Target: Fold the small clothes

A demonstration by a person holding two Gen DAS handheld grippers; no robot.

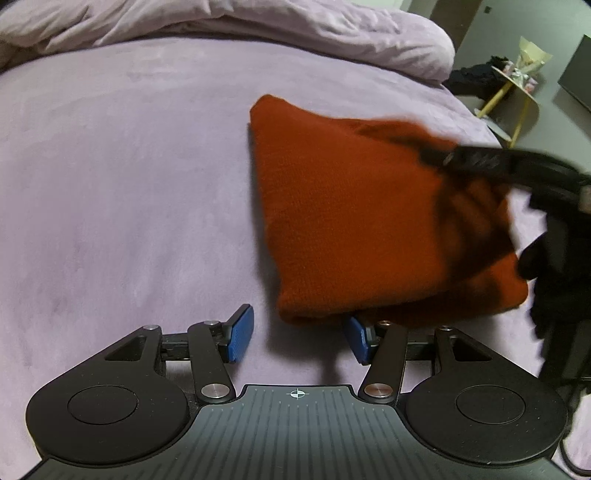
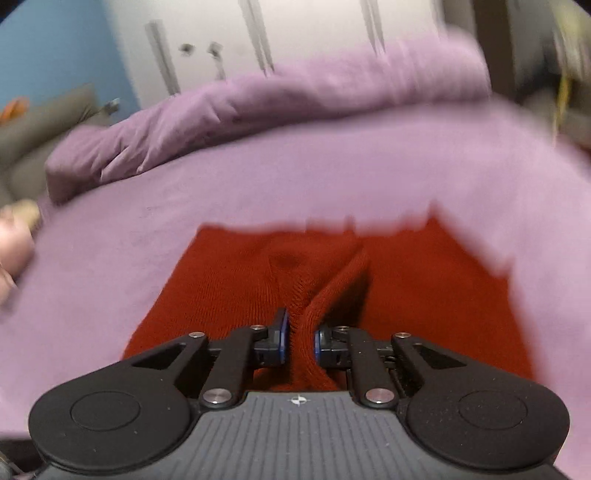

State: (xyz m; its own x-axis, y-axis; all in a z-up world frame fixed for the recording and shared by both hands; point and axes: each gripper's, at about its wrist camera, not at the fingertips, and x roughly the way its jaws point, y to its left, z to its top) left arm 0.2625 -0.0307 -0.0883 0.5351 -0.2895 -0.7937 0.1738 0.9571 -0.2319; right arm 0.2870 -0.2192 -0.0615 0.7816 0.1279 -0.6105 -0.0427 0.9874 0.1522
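A red knit garment (image 1: 354,221) lies folded on the lilac bed (image 1: 129,184), right of centre in the left wrist view. My left gripper (image 1: 299,336) is open and empty, low over the bed at the garment's near edge; its right pad is partly under the cloth. My right gripper (image 1: 436,155) reaches in from the right and pinches the garment's upper right part, lifting it. In the right wrist view the right gripper (image 2: 299,339) is shut on a raised fold of the red garment (image 2: 229,280). The image is blurred.
A rumpled lilac duvet (image 1: 258,26) lies along the far side of the bed. A small yellow-legged side table (image 1: 517,96) stands beyond the bed's right edge. White wardrobe doors (image 2: 295,33) and a grey sofa (image 2: 40,122) are behind the bed.
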